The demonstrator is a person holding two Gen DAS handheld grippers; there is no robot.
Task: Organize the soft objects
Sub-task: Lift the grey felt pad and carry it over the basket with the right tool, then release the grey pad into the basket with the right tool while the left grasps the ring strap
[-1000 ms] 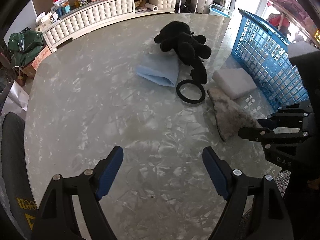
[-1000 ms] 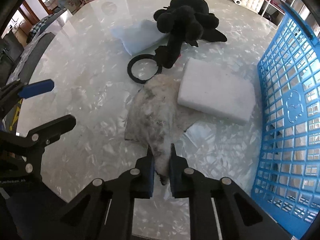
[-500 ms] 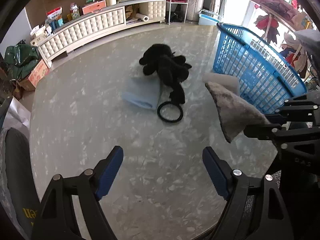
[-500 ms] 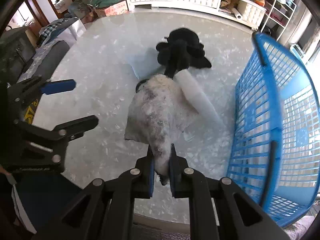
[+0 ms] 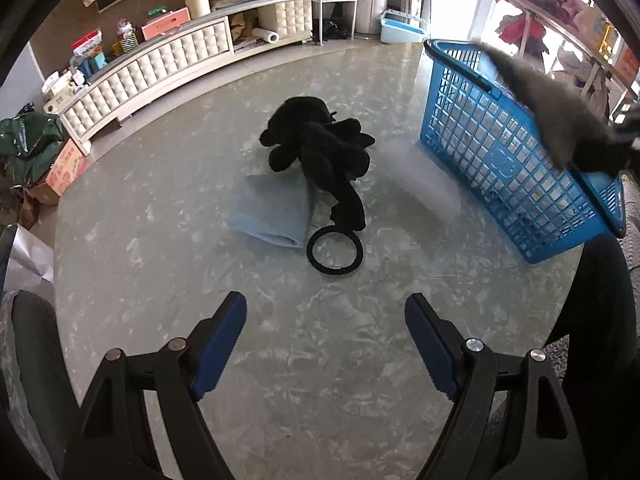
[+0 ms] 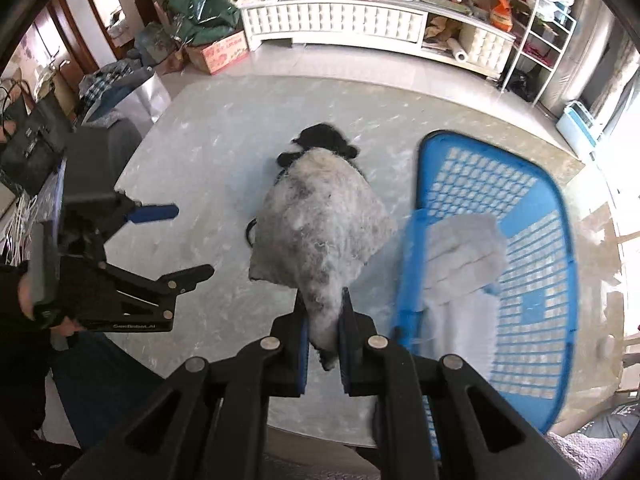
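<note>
My right gripper (image 6: 323,312) is shut on a grey furry cloth (image 6: 320,232) and holds it high above the table, left of the blue basket (image 6: 540,280). The cloth also shows in the left wrist view (image 5: 552,120), over the basket's (image 5: 500,152) rim. My left gripper (image 5: 326,344) is open and empty above the marble table (image 5: 160,280). On the table lie a black plush toy (image 5: 320,152), a light blue folded cloth (image 5: 272,212), a black ring (image 5: 335,250) and a white foam pad (image 5: 416,176).
The basket stands at the table's right side with the white pad against its wall. A white cabinet (image 5: 160,64) and clutter line the far wall. Boxes and bags (image 6: 200,40) sit on the floor to the left.
My right gripper lifted the grey furry cloth off the table and carried it up and right toward the basket. My left gripper rose and pulled back, still open.
</note>
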